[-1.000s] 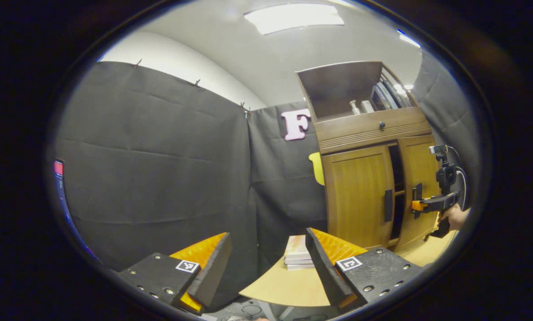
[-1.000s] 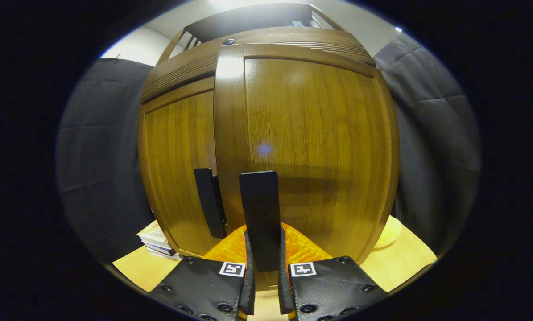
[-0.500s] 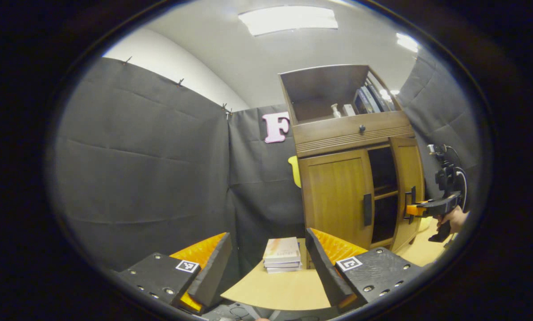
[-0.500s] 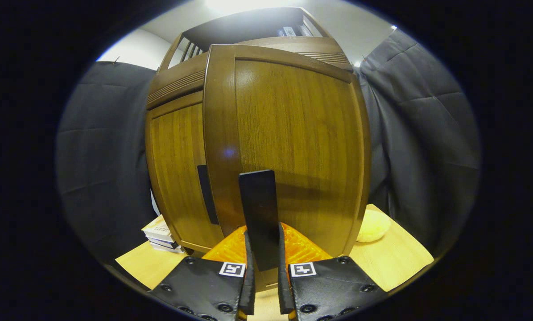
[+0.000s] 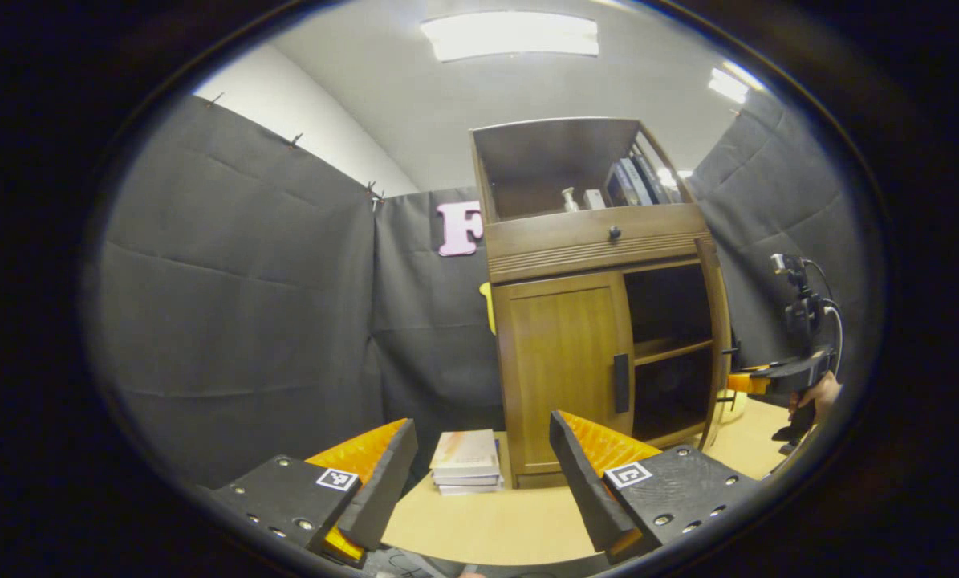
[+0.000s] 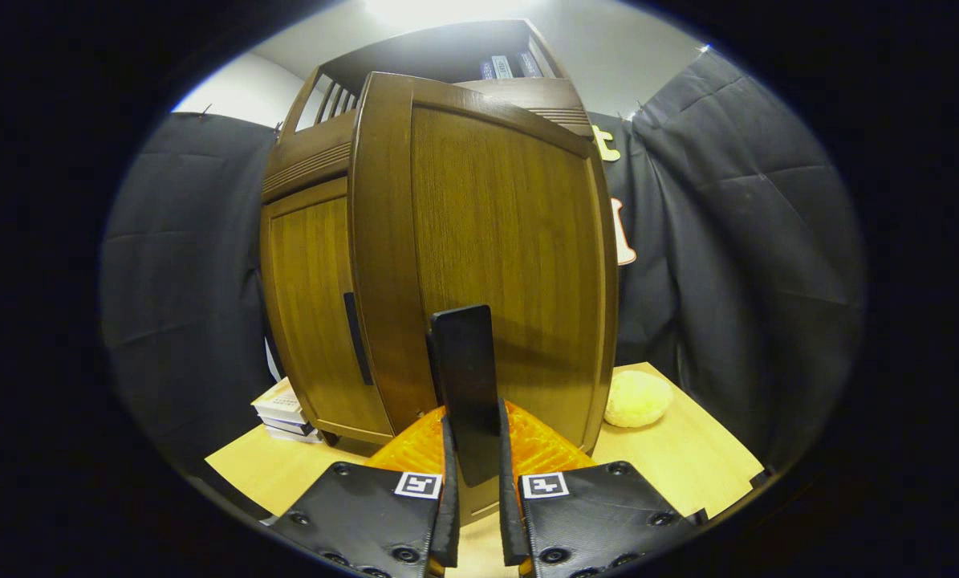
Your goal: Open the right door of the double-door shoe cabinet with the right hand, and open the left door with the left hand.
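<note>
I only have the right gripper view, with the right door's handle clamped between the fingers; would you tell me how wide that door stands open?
Observer: The right door stands edge-on in the left gripper view, exposing the compartment and its shelf.
Operator: Thank you; is anything on that shelf?
Observer: It looks bare; below it is too dark to tell.
Operator: Where is the left gripper?
Observer: The left gripper is open, well short of the left door's handle.
</note>
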`<state>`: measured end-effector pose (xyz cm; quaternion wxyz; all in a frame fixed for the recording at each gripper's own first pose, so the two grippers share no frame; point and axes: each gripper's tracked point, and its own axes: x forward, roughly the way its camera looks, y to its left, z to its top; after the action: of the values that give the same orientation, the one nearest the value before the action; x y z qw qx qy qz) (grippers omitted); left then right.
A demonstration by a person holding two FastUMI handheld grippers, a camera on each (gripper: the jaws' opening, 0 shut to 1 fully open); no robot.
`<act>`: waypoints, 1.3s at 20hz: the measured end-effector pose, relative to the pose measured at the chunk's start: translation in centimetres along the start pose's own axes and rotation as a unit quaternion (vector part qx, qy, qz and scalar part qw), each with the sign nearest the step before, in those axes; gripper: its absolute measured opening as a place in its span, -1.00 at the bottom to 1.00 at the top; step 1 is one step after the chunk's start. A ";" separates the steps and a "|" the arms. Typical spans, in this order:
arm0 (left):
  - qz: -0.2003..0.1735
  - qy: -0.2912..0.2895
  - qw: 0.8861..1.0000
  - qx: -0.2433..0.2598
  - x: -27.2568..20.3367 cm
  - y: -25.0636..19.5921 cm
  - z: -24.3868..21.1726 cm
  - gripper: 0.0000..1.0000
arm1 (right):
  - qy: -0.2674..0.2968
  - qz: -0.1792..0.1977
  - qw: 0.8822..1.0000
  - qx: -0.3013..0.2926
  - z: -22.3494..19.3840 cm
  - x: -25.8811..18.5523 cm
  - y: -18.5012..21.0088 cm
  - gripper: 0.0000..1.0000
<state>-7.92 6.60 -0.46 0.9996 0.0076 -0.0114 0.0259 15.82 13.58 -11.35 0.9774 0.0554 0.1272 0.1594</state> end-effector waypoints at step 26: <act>-0.115 -0.011 0.993 -0.006 2.6 -13.5 1.3 0.86 | 0.005 -0.074 0.997 0.007 -1.1 -6.9 -12.8 -0.88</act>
<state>-4.67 -6.73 0.73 0.9957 0.0029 -0.0220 -0.0897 13.04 -0.68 -12.72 0.9855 0.0521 0.1371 0.0857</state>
